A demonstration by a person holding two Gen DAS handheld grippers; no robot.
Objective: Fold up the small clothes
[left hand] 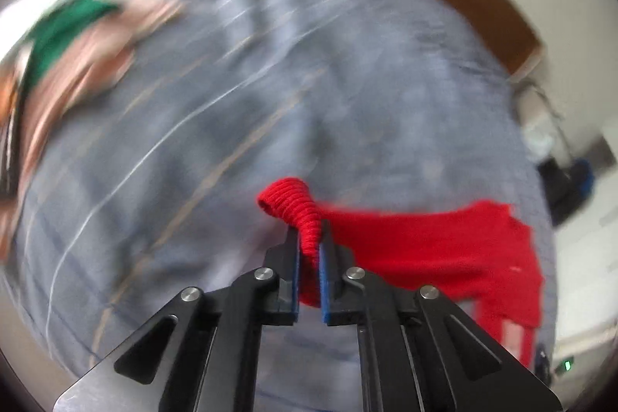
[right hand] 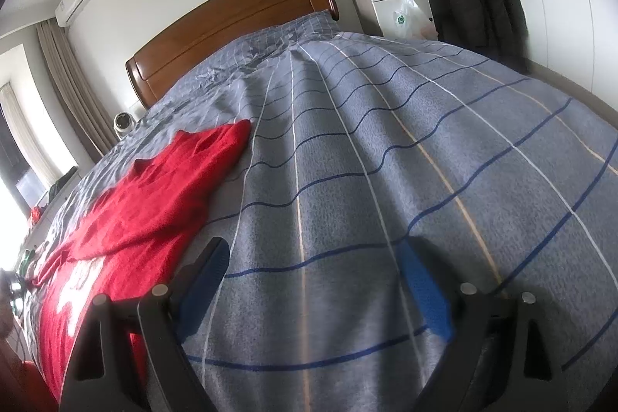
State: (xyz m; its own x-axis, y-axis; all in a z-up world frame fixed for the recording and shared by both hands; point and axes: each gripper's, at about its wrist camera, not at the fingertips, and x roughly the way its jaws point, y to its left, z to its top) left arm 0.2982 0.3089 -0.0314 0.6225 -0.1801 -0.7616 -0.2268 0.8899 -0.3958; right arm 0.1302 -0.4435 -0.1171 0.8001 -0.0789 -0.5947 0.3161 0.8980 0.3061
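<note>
While the left gripper [left hand: 309, 250] pinches a ribbed cuff of the red garment [left hand: 444, 250], its jaws nearly closed on the knit, probably to carry that sleeve across for a fold, the blurred view leaves this uncertain. Spread on the grey striped bedspread [right hand: 386, 180], the garment lies left of the right gripper [right hand: 313, 280], which hangs wide open and empty.

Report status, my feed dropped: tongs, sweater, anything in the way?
Left tongs shut on red sweater cuff. Right tongs open over the bedspread. Clothes pile far left, clear.
</note>
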